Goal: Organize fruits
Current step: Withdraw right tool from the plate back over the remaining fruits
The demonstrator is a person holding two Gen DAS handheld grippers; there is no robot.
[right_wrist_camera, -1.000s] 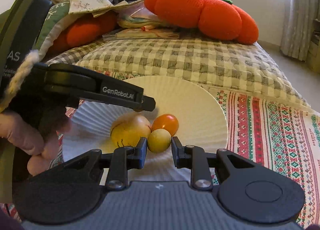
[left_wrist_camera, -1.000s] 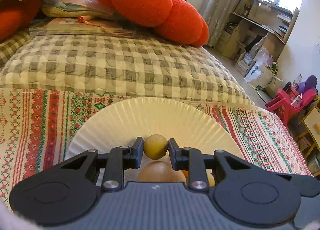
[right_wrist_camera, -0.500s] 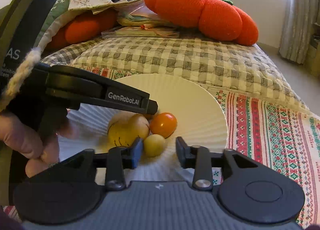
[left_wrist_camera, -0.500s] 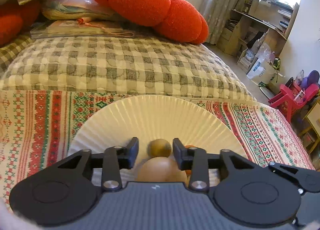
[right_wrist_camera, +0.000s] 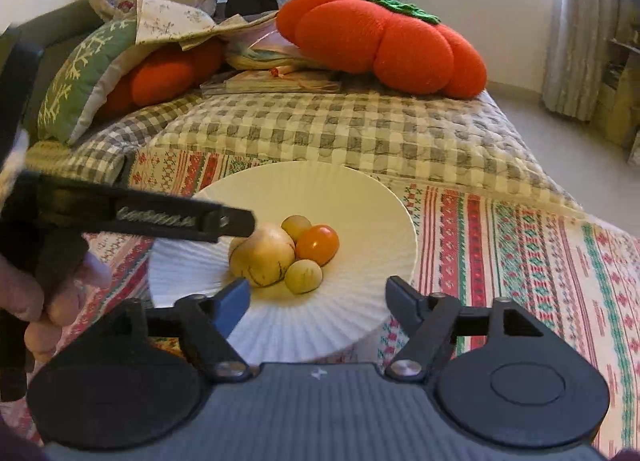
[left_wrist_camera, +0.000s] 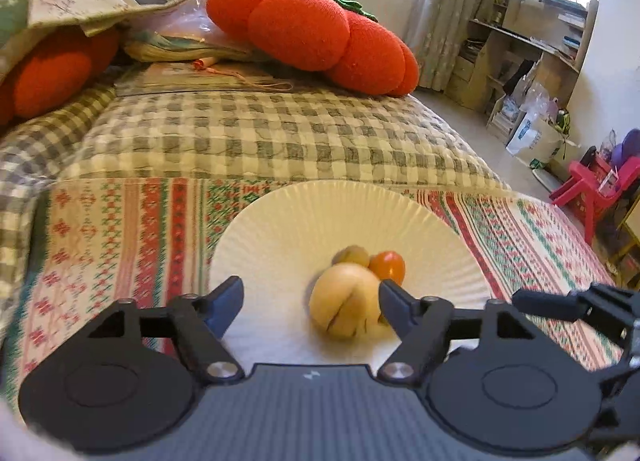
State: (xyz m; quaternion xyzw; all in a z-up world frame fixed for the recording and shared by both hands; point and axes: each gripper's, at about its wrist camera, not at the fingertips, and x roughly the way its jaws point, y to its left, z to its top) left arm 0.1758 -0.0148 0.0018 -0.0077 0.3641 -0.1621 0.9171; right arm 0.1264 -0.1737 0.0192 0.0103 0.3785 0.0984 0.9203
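Fruits (right_wrist_camera: pixel 280 257) clustered on plate (right_wrist_camera: pixel 360 221): three yellowish, one seemingly orange.

Both wrist cameras look forward and down from close above the paper plate (left_wrist_camera: pixel 304 213) (right_wrist_camera: pixel 360 197). The left views it from the left, the right from the right.

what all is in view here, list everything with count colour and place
paper plate: 1, white, on the striped cloth
large fruit: 1, yellow, left on the plate
small fruits: 2, yellow-green, plate centre
tomato: 1, orange, right of the pile
pumpkin cushion: 1, orange, back of the bed
checked quilt: 1, grey-cream, behind the plate
plastic chair: 1, red, floor at right
left gripper: black, jaws opening, empty
right gripper: black, jaws opening, empty
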